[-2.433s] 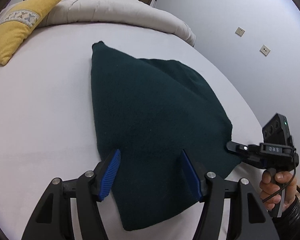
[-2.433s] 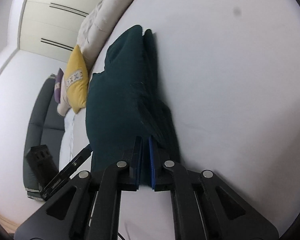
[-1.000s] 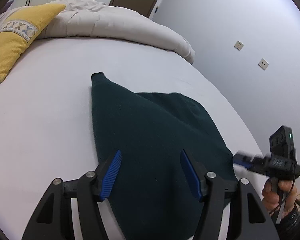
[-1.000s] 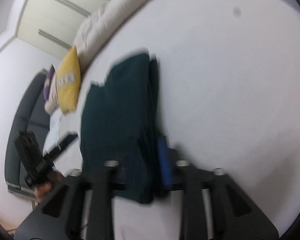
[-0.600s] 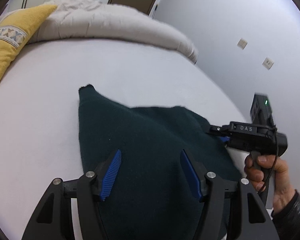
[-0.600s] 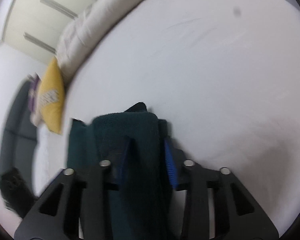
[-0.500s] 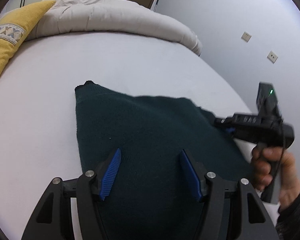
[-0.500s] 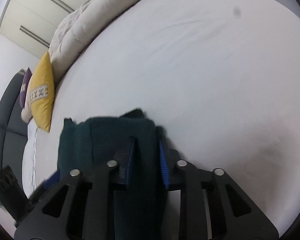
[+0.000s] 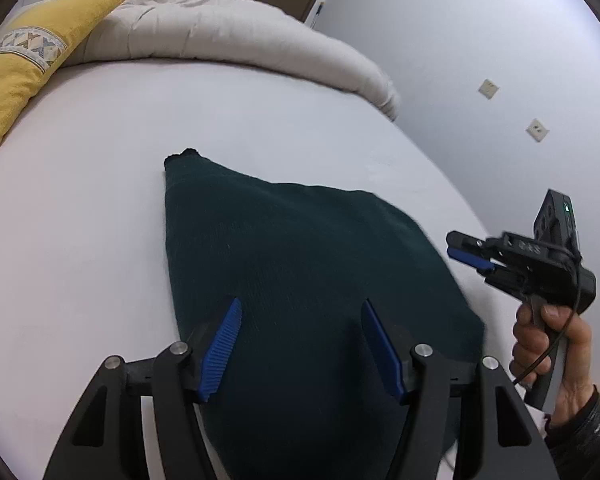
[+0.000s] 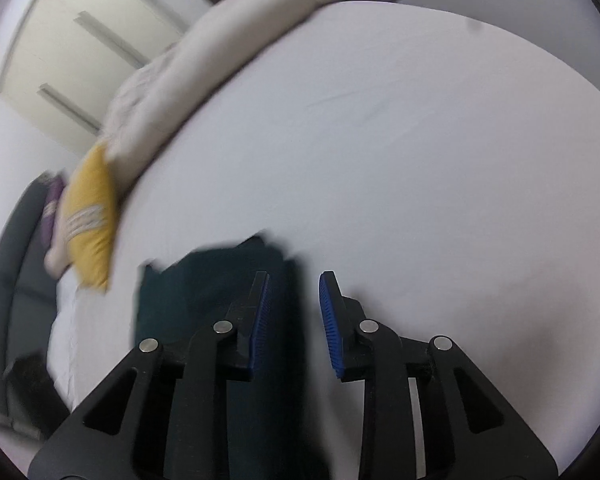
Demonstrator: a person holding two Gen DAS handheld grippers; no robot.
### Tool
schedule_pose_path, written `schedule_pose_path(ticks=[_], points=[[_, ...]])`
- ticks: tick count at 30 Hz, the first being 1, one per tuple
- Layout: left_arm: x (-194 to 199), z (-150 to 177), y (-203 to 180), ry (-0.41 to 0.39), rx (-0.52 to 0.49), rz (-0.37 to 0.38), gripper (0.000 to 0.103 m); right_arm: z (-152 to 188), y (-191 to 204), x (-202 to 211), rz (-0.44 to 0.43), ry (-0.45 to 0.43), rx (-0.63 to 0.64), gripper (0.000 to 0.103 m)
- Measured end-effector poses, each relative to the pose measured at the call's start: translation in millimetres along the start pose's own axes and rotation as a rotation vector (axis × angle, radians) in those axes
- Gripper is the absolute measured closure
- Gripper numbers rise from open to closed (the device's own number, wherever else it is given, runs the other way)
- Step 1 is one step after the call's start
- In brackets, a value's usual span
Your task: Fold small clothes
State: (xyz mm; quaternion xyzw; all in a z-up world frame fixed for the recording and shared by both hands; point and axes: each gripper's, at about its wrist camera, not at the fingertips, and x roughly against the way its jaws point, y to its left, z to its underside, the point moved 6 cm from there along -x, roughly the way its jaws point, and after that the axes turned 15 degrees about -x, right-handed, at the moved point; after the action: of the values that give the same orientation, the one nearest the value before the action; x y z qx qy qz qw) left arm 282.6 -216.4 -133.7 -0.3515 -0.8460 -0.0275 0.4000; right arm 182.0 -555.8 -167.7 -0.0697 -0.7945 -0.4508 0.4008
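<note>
A bed (image 9: 80, 220) with a white sheet fills most of both views. A rolled pale duvet (image 9: 240, 40) lies along its far edge, with a yellow cushion (image 9: 16, 76) bearing a patterned band beside it at the left. In the right wrist view the same duvet (image 10: 236, 36) and yellow cushion (image 10: 90, 220) appear at upper left, with cream wardrobe doors (image 10: 72, 32) behind them; this view is motion-blurred.

The dark green garment (image 9: 300, 280) lies flat on the sheet in the near half of the bed, well apart from the duvet and cushion. It is folded into a broad shape that narrows to a point at its far left corner. In the right wrist view the garment (image 10: 204, 280) shows at lower left, with stacked layers visible at its far end.

The left gripper (image 9: 300, 344) hovers over the near part of the garment, jaws spread wide and holding nothing.

The right gripper (image 10: 294, 312) has its jaws parted and empty; the left finger overlaps the garment's right edge, the right finger is over bare sheet. From the left wrist view the right gripper (image 9: 466, 250) sits just beside the garment's right edge, held in the right hand (image 9: 548, 344).
</note>
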Motion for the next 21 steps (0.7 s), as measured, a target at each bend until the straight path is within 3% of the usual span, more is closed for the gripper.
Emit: schedule_pose_path(ticks=[4,7,11,13,16,21], points=[[10,18,-5,-0.012,0.011,0.012,0.038,49,15,28,-0.116,0.084,0.084,0.078],[5,33,-9,0.000,-0.017,0.001,0.038,80,4,18,-0.076,0.146,0.135,0.080],[8,38,-1,-0.001,0.006,0.042,0.038,77,-26,25,-0.138,0.122,0.012,0.081],[11,44,4,0.000,0.018,0.058,0.039,71,-41,31,-0.066,0.082,0.000,0.075],[24,52,18,0.001,0.068,0.067,0.038,73,-63,39,-0.030,0.084,-0.038,0.075],[43,20,26,-0.103,0.218,0.275,0.033,75,-68,51,-0.103,0.081,-0.059,0.075]])
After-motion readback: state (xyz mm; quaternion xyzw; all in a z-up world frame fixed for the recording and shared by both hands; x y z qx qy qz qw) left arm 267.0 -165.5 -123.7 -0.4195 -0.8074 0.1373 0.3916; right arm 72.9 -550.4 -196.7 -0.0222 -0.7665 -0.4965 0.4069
